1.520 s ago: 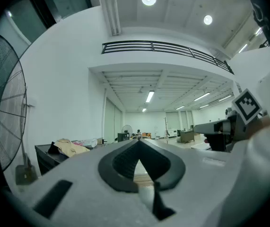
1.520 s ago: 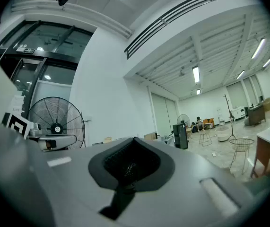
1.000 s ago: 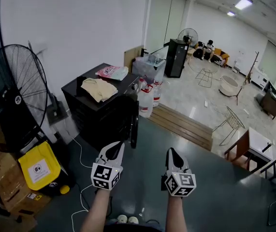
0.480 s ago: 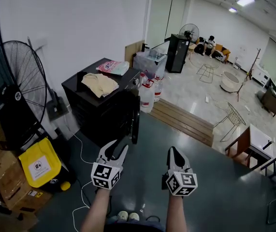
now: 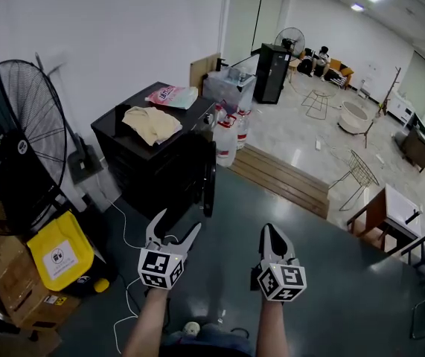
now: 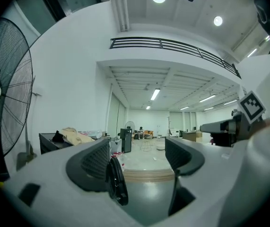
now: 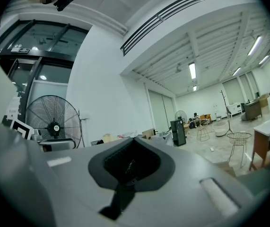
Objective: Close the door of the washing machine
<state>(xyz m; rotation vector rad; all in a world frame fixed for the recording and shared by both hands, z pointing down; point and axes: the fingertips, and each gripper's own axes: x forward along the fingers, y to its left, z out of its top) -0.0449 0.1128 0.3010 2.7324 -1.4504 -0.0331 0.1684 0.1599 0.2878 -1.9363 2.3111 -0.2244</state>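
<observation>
Nearest to the person, the two grippers are held out level over the dark green floor (image 5: 227, 281). The left gripper (image 5: 173, 227) has its jaws opening, already spread wide. Nothing is between the pads. In the left gripper view the dark rim of the door only shows through the gap, close to the left jaw but farther ahead and not touched. The right gripper (image 5: 272, 234) is closed with the pads together, and it holds nothing.

Just ahead of the left gripper stands the door (image 5: 208, 178) of the washing machine (image 5: 149, 171). The door is open and swung out from the front of the black machine, so the head view sees it almost edge-on. On top of the machine lie a beige cloth (image 5: 151, 123) and a pink packet (image 5: 172, 95). To the left are a yellow bin (image 5: 59, 253) and a large standing fan (image 5: 18, 151). Behind the machine some bottles (image 5: 227, 141) stand by a wooden step (image 5: 283, 184), and a wide hall continues beyond.

I judge that the task is at its beginning, in the approach to the door, and the door is not yet moved. The next move probably calls for bringing the open left gripper forward to the free edge of the door. Then it can take the rim, or press on the outer face, and swing the door toward the machine front until it latches. The path should follow the arc of the hinge, so that the gripper does not slip off the thin rim.
</observation>
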